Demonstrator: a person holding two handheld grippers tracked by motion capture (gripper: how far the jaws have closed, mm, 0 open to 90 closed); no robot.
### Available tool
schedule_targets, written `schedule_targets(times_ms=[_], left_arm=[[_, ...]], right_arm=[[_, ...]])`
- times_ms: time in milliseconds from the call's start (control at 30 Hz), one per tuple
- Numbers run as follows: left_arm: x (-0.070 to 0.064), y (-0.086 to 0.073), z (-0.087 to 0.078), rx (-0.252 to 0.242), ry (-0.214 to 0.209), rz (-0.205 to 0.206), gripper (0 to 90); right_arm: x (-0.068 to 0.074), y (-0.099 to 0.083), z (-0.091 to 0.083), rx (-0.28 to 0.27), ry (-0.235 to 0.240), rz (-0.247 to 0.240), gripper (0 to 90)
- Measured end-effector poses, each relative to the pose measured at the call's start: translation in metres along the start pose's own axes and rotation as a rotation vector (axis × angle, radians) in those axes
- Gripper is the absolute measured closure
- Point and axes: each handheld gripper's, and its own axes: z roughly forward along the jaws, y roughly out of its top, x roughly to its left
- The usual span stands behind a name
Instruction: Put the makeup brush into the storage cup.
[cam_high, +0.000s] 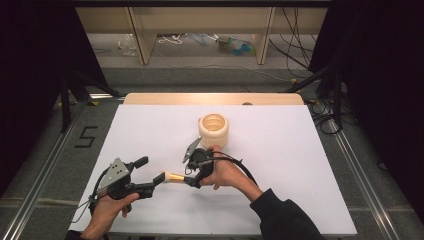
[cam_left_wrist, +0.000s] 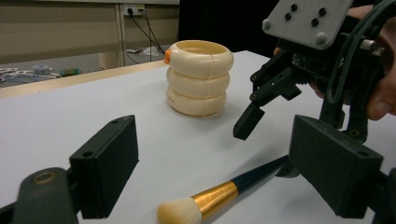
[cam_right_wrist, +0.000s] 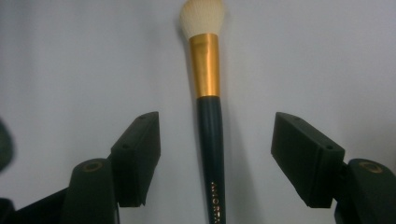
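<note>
High view: a makeup brush (cam_high: 173, 177) is seen flat on the white table (cam_high: 300, 165) between both grippers, before a cream ringed holder (cam_high: 214, 130).

Left gripper view: the left gripper (cam_left_wrist: 205, 163) is spread wide at the bristles.

Right gripper view: the right gripper (cam_right_wrist: 215, 158) is opened wide astride the handle, untouched.

You're working at a white tabletop (cam_high: 300, 165) with a pale wooden far edge. Grey carpet floor (cam_high: 210, 75) lies beyond it, black curtains (cam_high: 30, 75) hang at both sides, and wooden shelving (cam_high: 145, 35) with loose cables stands behind.
</note>
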Motion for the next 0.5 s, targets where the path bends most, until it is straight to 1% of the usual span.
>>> schedule_targets(times_ms=[33,100,133,167,200,300,367,400,433,500], left_arm=[[0.0,0.0,0.0,0.0,0.0,0.0,15.7],[0.0,0.0,0.0,0.003,-0.004,0.004,15.7],[0.0,0.0,0.001,-0.001,-0.008,0.004,15.7],[0.0,0.0,0.001,0.004,-0.004,0.005,15.7],[0.0,-0.001,0.001,0.005,-0.005,0.004,15.7],[0.0,-0.001,0.001,0.008,-0.007,0.006,15.8],[0.0,-0.001,0.001,0.009,-0.008,0.006,15.8],[0.0,-0.001,0.001,0.011,-0.008,0.006,15.8],[0.0,-0.001,0.001,0.011,-0.008,0.006,15.8],[0.0,-0.001,0.001,0.012,-0.012,0.006,15.8]], right_arm=[[0.0,0.001,0.002,0.016,-0.002,-0.002,34.9],[-0.001,0.002,0.005,0.026,0.002,-0.011,35.1],[-0.002,0.004,0.009,0.047,-0.006,-0.012,36.8],[-0.002,0.004,0.009,0.047,-0.006,-0.012,36.8],[-0.004,0.006,0.012,0.06,-0.01,-0.016,37.8],[-0.005,0.01,0.016,0.072,0.004,-0.019,40.2],[-0.005,0.011,0.016,0.078,0.003,-0.019,41.1],[-0.004,0.013,0.018,0.082,0.006,-0.024,43.2],[-0.004,0.014,0.019,0.086,0.017,-0.026,44.0],[-0.003,0.015,0.021,0.093,0.013,-0.026,45.6]])
